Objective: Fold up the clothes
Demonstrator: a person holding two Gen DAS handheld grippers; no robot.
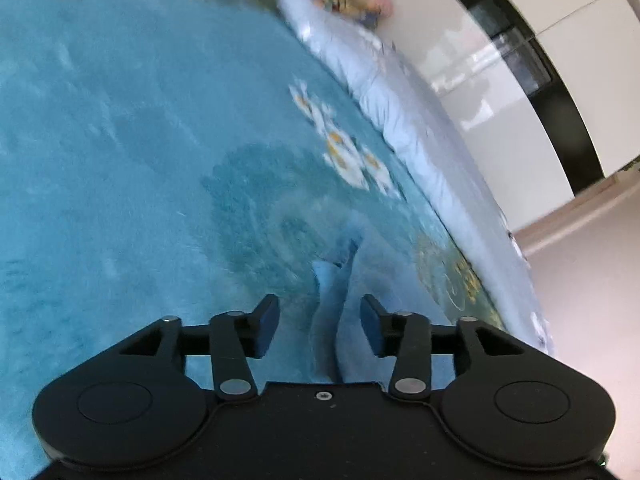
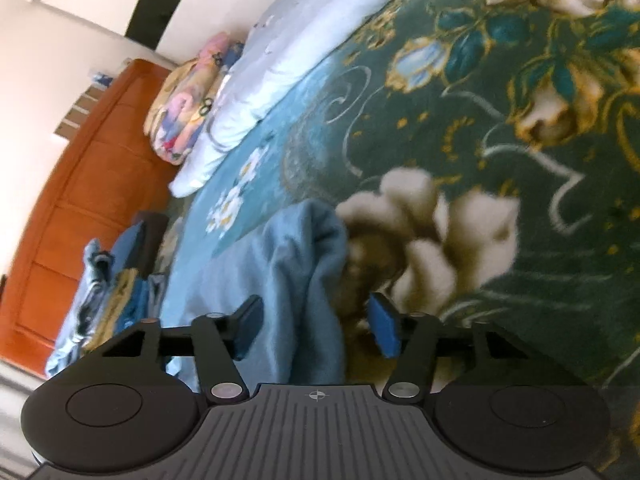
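A light blue garment (image 1: 352, 276) lies on the teal blanket (image 1: 120, 140), and a raised fold of it runs between the fingers of my left gripper (image 1: 320, 312). The jaws stand apart and the pads do not press on the cloth. In the right wrist view the same pale blue garment (image 2: 280, 256) is spread over the dark green flowered bedspread (image 2: 480, 120). Its rumpled edge passes between the fingers of my right gripper (image 2: 316, 308), which is open, with the blue pads clear of the cloth on both sides.
A rolled white duvet (image 1: 400, 120) runs along the far edge of the bed, with a colourful folded quilt (image 2: 180, 112) beside it. A heap of other clothes (image 2: 112, 288) lies at the left by an orange wooden panel (image 2: 92, 184).
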